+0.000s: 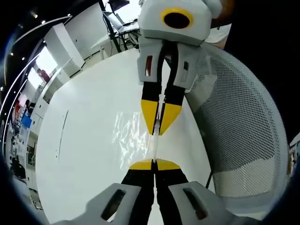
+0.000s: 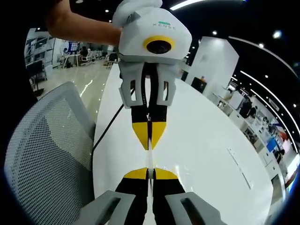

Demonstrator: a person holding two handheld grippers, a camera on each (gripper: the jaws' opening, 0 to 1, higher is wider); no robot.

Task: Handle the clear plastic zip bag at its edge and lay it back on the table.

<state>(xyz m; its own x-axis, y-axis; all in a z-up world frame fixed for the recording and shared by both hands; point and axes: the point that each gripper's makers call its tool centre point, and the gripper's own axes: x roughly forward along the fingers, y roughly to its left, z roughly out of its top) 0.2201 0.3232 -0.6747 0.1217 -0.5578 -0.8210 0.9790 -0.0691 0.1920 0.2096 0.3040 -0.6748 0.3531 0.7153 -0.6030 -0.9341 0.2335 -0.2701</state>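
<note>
Between the two grippers, the clear plastic zip bag [image 1: 131, 136] hangs stretched above the white desk [image 1: 79, 154], edge-on. The left gripper [image 1: 154, 165] and right gripper [image 2: 149, 174] each have their fingers pressed together, pinching its edge. Judging by this, the hold is made; next comes lowering it flat beside the mesh chair [image 2: 47, 150] and letting go.

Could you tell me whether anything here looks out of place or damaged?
Nothing stands out. The bag hangs stretched between the left gripper and right gripper, both shut on its edge above the table; its creases look ordinary.
</note>
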